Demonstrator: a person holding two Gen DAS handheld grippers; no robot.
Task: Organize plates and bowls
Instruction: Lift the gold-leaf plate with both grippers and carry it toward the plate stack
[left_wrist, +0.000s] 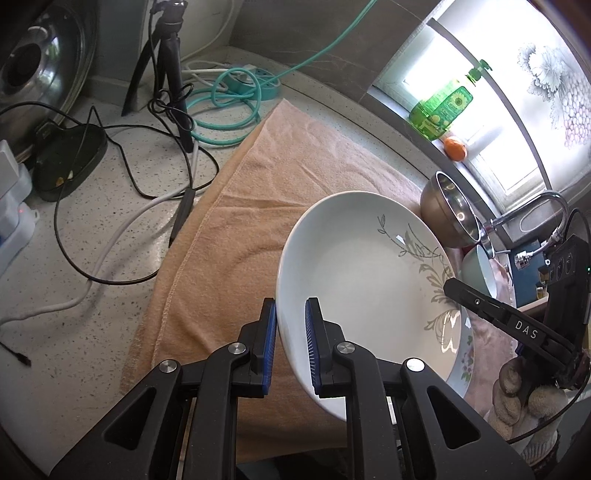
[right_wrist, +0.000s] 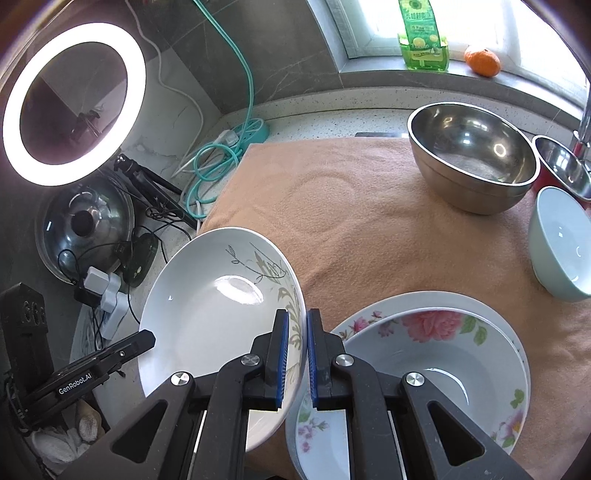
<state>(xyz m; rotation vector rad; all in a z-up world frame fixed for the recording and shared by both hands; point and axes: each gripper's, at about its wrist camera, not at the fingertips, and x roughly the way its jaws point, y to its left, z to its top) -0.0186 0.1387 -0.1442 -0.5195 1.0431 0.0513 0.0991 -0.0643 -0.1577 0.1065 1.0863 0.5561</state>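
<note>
A white deep plate with a grey leaf pattern (left_wrist: 364, 280) (right_wrist: 221, 306) is held tilted above the orange towel (left_wrist: 266, 184) (right_wrist: 369, 221). My left gripper (left_wrist: 291, 328) is shut on its near left rim. My right gripper (right_wrist: 297, 336) is shut on its opposite rim and shows in the left wrist view (left_wrist: 487, 310). A floral bowl (right_wrist: 436, 354) sits on a floral plate (right_wrist: 321, 424) under my right gripper. A large steel bowl (right_wrist: 472, 158) (left_wrist: 448, 210), a smaller steel bowl (right_wrist: 561, 166) and a pale blue bowl (right_wrist: 561, 247) (left_wrist: 484, 269) stand at the right.
Left of the towel the counter holds a ring light (right_wrist: 74, 103), a pot lid (right_wrist: 85, 229) (left_wrist: 40, 66), a tripod (left_wrist: 170, 66), a teal power strip (left_wrist: 251, 81) and tangled cables (left_wrist: 122, 177). A green bottle (right_wrist: 423, 37) and an orange (right_wrist: 482, 61) stand on the windowsill. A faucet (left_wrist: 535, 210) is at the right.
</note>
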